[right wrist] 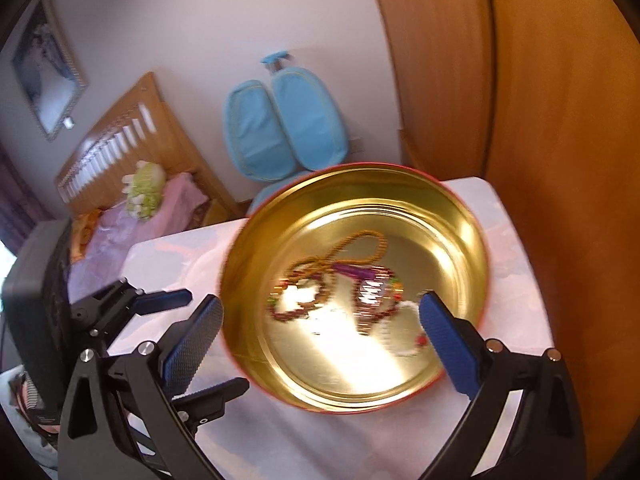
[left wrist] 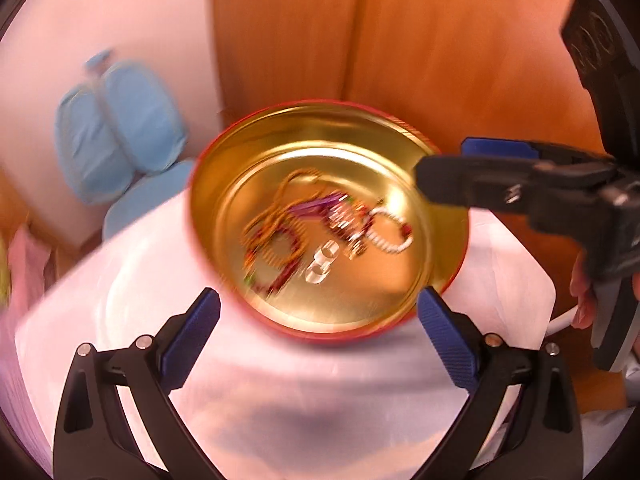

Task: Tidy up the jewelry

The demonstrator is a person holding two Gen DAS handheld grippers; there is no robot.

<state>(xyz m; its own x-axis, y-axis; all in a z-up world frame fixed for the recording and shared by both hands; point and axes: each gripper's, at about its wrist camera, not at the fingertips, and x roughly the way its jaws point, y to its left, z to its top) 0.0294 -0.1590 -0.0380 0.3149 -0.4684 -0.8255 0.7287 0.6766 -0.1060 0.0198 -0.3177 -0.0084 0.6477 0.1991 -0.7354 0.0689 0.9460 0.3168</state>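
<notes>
Bkgd only, as you see it from the right wrist cam: white tabletop (right wrist: 160,264) w/ faint pink pattern fills 6 to 9 o'clock. Blue chair (right wrist: 284,132), split padded back, stands just past the table's far edge at 12 o'clock; same chair (left wrist: 116,136) sits at 9–10 o'clock in the left wrist view, blurred. Wooden wardrobe panels (right wrist: 520,120) run down 1–4 o'clock. At 9–10 o'clock, a slatted wood headboard (right wrist: 132,136), pink bedding (right wrist: 132,224), a green-white plush toy (right wrist: 144,188) on it. Framed picture (right wrist: 48,68) on the wall, 10–11 o'clock.
</notes>
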